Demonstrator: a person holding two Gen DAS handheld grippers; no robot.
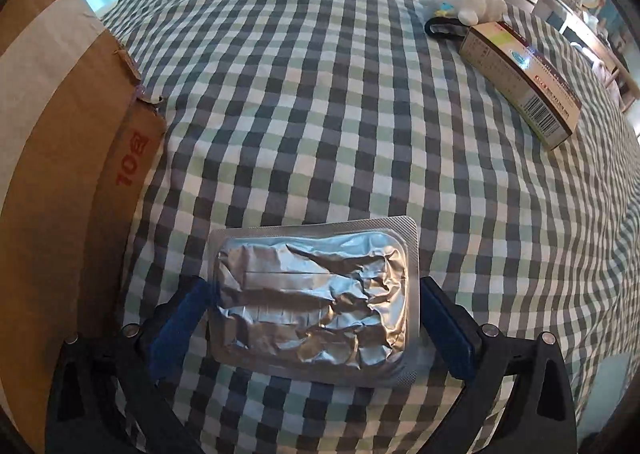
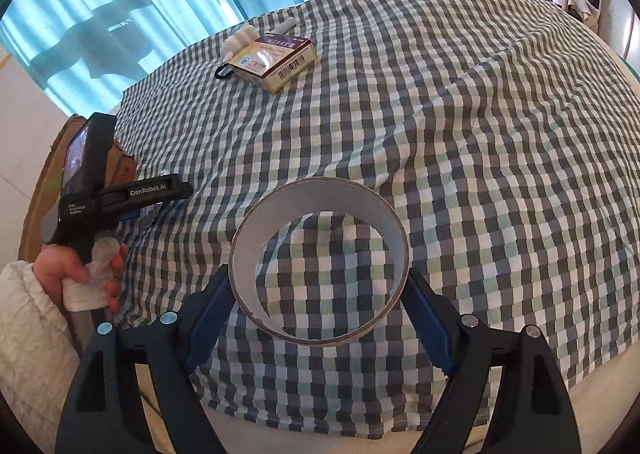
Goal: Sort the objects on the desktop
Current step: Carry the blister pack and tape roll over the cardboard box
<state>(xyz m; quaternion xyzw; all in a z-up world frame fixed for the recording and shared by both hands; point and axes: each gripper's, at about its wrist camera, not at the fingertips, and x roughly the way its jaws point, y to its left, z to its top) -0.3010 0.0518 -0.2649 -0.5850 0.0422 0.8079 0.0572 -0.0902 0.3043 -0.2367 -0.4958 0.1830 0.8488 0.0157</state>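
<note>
Checked tablecloth [image 2: 460,142], teal curtains [image 2: 132,6] behind

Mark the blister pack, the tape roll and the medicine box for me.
blister pack [image 1: 312,302]: left wrist view, middle of its crumpled foil.
tape roll [image 2: 362,196]: right wrist view, white inner wall at the far side.
medicine box [image 2: 276,56]: right wrist view, its top face.

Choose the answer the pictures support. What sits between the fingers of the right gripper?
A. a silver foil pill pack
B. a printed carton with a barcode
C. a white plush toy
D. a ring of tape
D: in the right wrist view the ring of tape sits between the two blue fingers of the right gripper, while the foil pill pack is at the left gripper.
</note>
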